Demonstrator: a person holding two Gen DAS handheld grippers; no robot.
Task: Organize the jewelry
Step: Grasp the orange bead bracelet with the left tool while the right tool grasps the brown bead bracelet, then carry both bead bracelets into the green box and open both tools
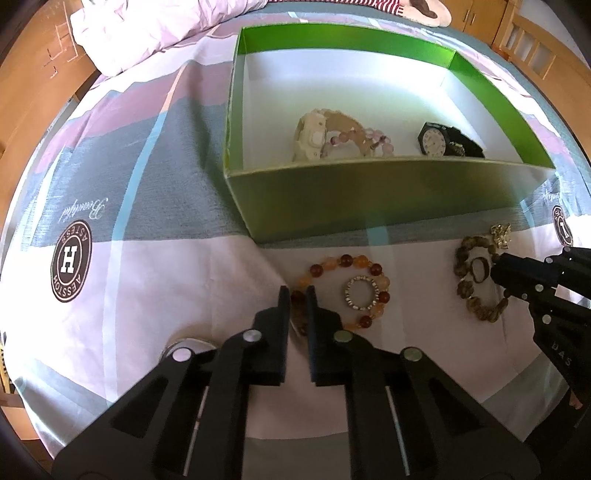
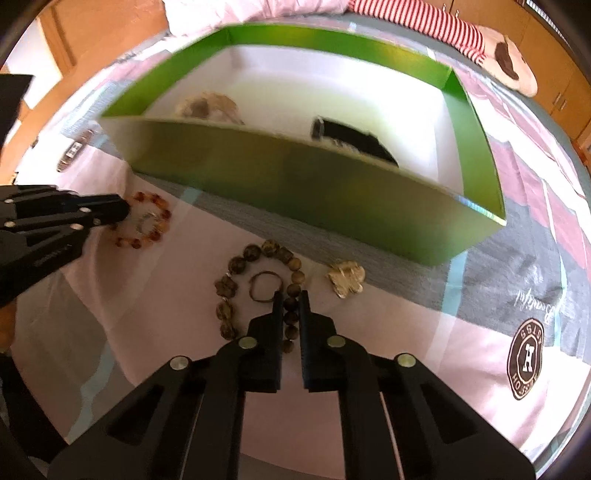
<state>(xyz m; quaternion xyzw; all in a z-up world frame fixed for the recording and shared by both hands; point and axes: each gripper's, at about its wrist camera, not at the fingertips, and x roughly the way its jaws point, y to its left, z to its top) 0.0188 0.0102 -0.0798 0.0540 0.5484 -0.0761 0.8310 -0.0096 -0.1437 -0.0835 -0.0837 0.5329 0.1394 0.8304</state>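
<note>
lying on the pale part of the bedsheet (image 1: 147, 280), just in front of the green box (image 1: 369, 192), is an amber bead bracelet (image 1: 354, 260) with a small silver ring (image 1: 362, 293) resting inside its loop. the left gripper (image 1: 298, 295) points down at the left side of this bracelet, and its two fingers are closed around the beads there, so the strand is pinched between them.

to the right, well apart from the amber one, lies a brown bead bracelet (image 2: 236, 266) made of dark, mottled beads. a thin dark ring (image 2: 265, 286) sits inside its loop. the right gripper (image 2: 288, 299) has its fingers closed on the right side of this strand, with a few beads visible in the narrow gap between them. just beside this bracelet, toward the box, there is a small gold ornament (image 2: 346, 282) lying on the sheet, not touching the beads.

inside the box, on its white floor, a cream watch (image 1: 309, 136) lies together with a pink bead bracelet (image 1: 369, 138), touching each other near the front wall. a black watch (image 1: 448, 142) lies further right in the same box, apart from them.

the sheet has pink, grey and white blocks and a round brown logo (image 1: 70, 267). at the far end a pink blanket (image 1: 147, 33) is bunched, and a red striped cloth (image 2: 424, 22) shows in the right wrist view, which is a little blurred.
</note>
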